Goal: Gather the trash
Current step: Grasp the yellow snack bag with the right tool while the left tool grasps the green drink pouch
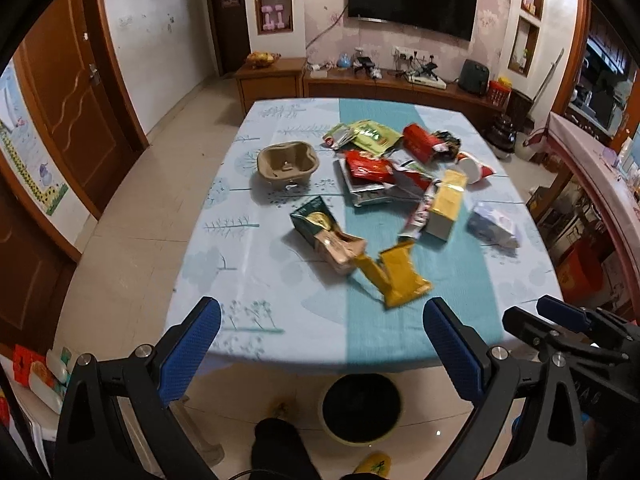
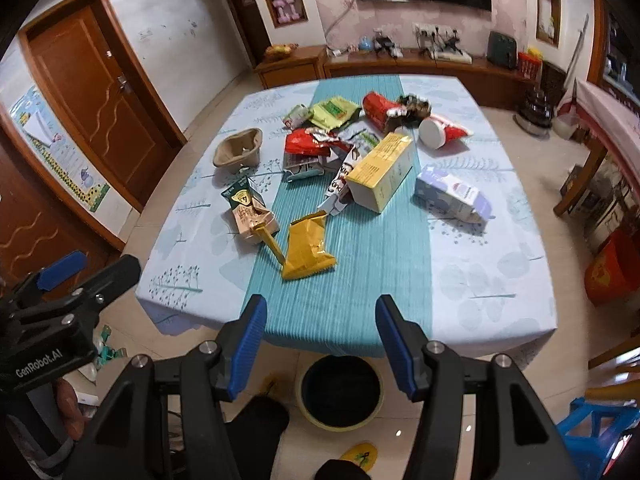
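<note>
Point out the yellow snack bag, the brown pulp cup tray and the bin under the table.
yellow snack bag (image 2: 306,250), right wrist view, middle of its flat face.
brown pulp cup tray (image 1: 287,165), left wrist view, inside its hollow.
bin (image 2: 341,394), right wrist view, dark inside of its opening.

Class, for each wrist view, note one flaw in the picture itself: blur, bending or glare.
Left wrist view: the yellow wrapper and green carton are smeared by motion blur, and the table edges bow from fisheye distortion. Right wrist view: sharper, the door frame curves, and small glare spots sit on the floor tiles.
</note>
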A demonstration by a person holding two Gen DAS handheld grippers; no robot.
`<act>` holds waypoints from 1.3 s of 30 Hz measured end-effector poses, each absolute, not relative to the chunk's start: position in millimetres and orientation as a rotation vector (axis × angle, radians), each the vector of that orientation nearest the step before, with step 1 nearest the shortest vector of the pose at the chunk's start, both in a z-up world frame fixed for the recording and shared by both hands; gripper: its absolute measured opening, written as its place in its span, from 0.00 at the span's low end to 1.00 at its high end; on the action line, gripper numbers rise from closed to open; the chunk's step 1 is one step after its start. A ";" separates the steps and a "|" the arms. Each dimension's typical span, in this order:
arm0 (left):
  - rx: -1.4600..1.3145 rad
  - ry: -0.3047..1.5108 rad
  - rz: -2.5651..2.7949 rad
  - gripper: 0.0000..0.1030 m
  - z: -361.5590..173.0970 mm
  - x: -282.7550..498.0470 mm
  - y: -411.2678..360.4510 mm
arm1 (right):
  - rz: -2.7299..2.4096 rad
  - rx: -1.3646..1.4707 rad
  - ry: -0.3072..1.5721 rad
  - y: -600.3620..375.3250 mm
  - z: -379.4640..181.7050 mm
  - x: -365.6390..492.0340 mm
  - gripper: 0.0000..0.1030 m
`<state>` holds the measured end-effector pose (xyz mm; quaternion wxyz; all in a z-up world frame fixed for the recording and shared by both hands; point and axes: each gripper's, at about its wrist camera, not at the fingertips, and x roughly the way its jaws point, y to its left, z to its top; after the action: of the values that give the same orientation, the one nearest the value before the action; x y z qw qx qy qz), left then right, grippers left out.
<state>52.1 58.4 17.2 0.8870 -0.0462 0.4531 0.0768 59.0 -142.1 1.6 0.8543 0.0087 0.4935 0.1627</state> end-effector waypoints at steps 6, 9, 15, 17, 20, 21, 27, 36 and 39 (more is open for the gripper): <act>-0.148 1.040 0.094 0.97 -1.5 109.5 113.0 | 0.286 0.144 1.110 -124.5 -26.8 105.6 0.55; -0.175 1.087 0.055 0.97 -17.7 138.3 131.0 | 0.236 0.156 1.145 -113.5 -48.6 129.0 0.55; -0.194 1.221 -0.019 0.97 -65.4 194.6 144.0 | 0.183 0.140 1.240 -87.0 -98.6 164.2 0.55; -0.223 1.254 -0.044 0.97 -76.6 207.2 146.1 | 0.179 0.141 1.257 -78.0 -111.2 171.5 0.55; -0.244 1.289 -0.057 0.97 -90.0 223.4 145.9 | 0.139 0.098 1.274 -65.9 -123.7 178.7 0.55; -0.248 1.303 -0.063 0.97 -95.0 230.1 144.1 | 0.127 0.084 1.282 -62.5 -128.7 181.7 0.56; -0.297 1.375 -0.059 0.97 -122.2 256.0 138.6 | 0.074 -0.058 1.257 -40.6 -133.7 184.0 0.29; -0.319 1.467 -0.017 0.97 -155.1 281.4 128.6 | 0.032 0.069 1.299 -57.9 -124.7 172.3 0.17; -0.304 1.487 -0.005 0.92 -164.2 288.2 124.4 | 0.016 0.129 1.289 -70.8 -114.4 165.7 0.15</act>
<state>288.2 124.4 -164.2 0.7257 -0.1379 0.6740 -0.0023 165.7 -70.8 -114.4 0.7975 0.0603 0.6003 0.0073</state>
